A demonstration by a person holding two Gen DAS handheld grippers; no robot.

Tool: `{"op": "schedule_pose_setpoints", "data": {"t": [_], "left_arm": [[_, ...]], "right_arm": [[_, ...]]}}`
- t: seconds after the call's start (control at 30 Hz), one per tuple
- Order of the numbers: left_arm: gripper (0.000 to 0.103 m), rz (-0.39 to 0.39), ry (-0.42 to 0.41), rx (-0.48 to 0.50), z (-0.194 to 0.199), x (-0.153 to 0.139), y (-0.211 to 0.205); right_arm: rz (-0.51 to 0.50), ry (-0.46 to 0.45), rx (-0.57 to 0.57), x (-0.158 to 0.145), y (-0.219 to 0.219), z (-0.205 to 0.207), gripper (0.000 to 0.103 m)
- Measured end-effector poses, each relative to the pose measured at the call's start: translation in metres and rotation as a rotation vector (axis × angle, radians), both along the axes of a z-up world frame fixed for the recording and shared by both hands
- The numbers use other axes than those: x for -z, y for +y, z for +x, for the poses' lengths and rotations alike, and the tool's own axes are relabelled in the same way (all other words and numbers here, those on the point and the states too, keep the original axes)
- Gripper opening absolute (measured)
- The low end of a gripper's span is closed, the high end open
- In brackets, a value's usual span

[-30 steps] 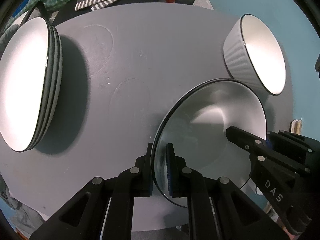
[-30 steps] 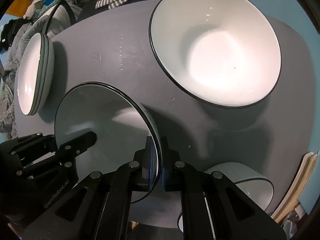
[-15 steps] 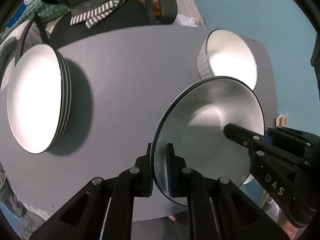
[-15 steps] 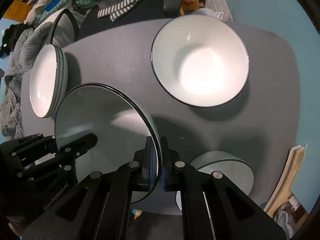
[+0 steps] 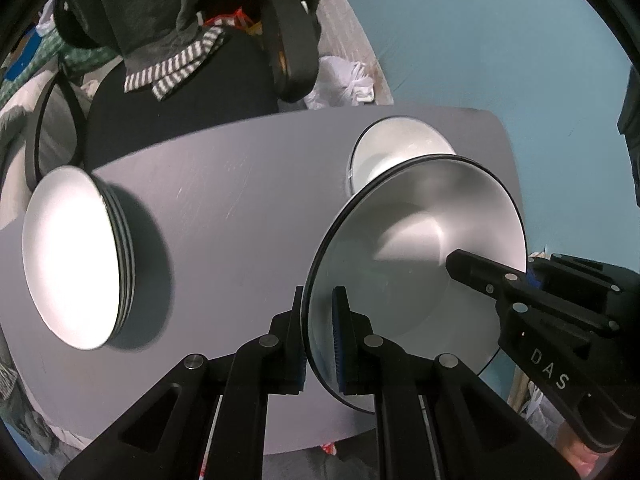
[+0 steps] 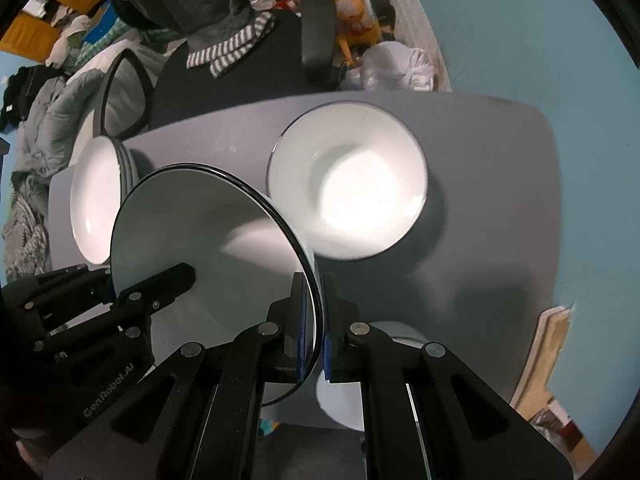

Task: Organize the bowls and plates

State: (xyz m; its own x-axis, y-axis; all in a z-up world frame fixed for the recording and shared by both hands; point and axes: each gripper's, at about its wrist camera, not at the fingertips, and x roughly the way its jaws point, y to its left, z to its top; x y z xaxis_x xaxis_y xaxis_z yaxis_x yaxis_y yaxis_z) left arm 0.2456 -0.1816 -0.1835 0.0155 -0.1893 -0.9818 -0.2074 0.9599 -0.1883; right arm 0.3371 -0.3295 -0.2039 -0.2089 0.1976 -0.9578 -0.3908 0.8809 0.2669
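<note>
A white plate (image 5: 420, 248) with a thin dark rim hangs in the air above the grey table (image 5: 240, 200). My left gripper (image 5: 320, 320) is shut on its near-left rim, one pad inside and one outside. On the opposite rim my right gripper (image 6: 314, 320) is also shut. Each gripper appears in the other's view: the right gripper (image 5: 504, 266) and the left gripper (image 6: 134, 276). The plate (image 6: 208, 232) is held level between them. A stack of matching plates (image 5: 68, 256) rests at the table's left end.
A wide white bowl (image 6: 348, 184) sits on the table's far right, and a smaller ribbed bowl (image 6: 340, 404) is partly hidden under my right gripper. A black office chair (image 5: 180, 80) draped with clothes stands behind the table. Papers (image 6: 548, 344) lean by the right edge.
Both grippers have risen with the plate held between them. The table, the stack and the bowls now look smaller and farther below.
</note>
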Motion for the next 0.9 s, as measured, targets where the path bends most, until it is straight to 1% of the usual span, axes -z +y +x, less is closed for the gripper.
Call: {"op": "schedule_pose_setpoints", "data": {"t": [0.23, 0.53, 0.9], "left_arm": [[0.010, 0.017, 0.009, 0.022, 0.027, 0.000, -0.016], [0.010, 0.035, 0.032, 0.033, 0.054, 0.009, -0.031], [0.011, 0.054, 0.067, 0.034, 0.068, 0.022, -0.035]], "right_arm": [[-0.017, -0.019, 0.023, 0.001, -0.010, 0.021, 0.007], [-0.024, 0.004, 0.033, 0.012, -0.017, 0.051, 0.007], [-0.025, 0.038, 0.027, 0.028, -0.018, 0.066, 0.007]]}}
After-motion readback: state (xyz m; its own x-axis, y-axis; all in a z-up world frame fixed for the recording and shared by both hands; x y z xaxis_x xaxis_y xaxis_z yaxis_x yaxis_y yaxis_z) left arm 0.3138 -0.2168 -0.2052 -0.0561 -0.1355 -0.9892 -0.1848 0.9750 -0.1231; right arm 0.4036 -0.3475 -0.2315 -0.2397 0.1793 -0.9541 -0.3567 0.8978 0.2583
